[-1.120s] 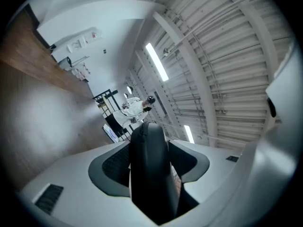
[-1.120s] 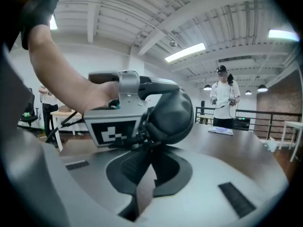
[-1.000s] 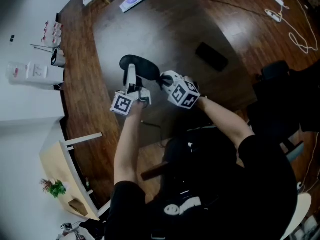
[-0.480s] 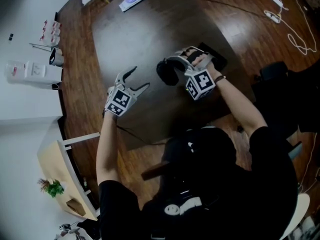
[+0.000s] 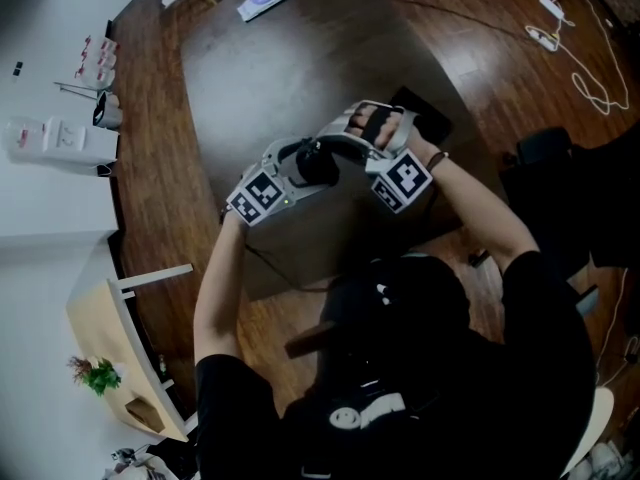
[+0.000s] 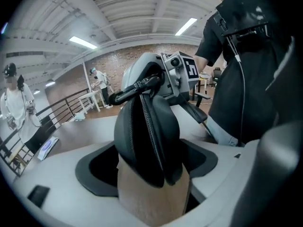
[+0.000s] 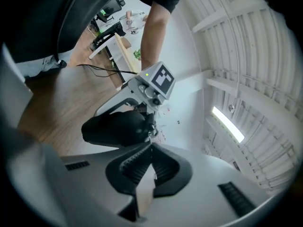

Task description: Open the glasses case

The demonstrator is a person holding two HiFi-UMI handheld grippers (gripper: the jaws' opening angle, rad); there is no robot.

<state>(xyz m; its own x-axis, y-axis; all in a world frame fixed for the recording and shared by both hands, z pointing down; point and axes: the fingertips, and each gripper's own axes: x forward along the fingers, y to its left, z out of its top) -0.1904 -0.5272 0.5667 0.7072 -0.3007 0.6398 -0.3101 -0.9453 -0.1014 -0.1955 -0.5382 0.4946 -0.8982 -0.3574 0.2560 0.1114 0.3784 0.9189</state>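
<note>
The black zippered glasses case [image 5: 318,165] hangs above the dark table [image 5: 260,78], between both grippers. My right gripper [image 5: 328,143] comes in from the right and is shut on the case's upper end by the zipper. In the right gripper view its jaws [image 7: 151,145] meet just behind the case [image 7: 116,129]. My left gripper [image 5: 300,168] reaches in from the left, open wide, with the case between its jaws. The left gripper view shows the case [image 6: 147,136] edge-on with its zipper facing me, and room on both sides.
A flat black object [image 5: 425,118] lies on the table beside my right hand. A white packet [image 5: 268,0] sits at the far edge. White cables [image 5: 590,68] trail on the wooden floor at right. People [image 6: 14,103] stand in the background of the left gripper view.
The right gripper took the case up off the table and rolled. The left gripper let go, opened wide, then swung back right so that its jaws now straddle the case.
</note>
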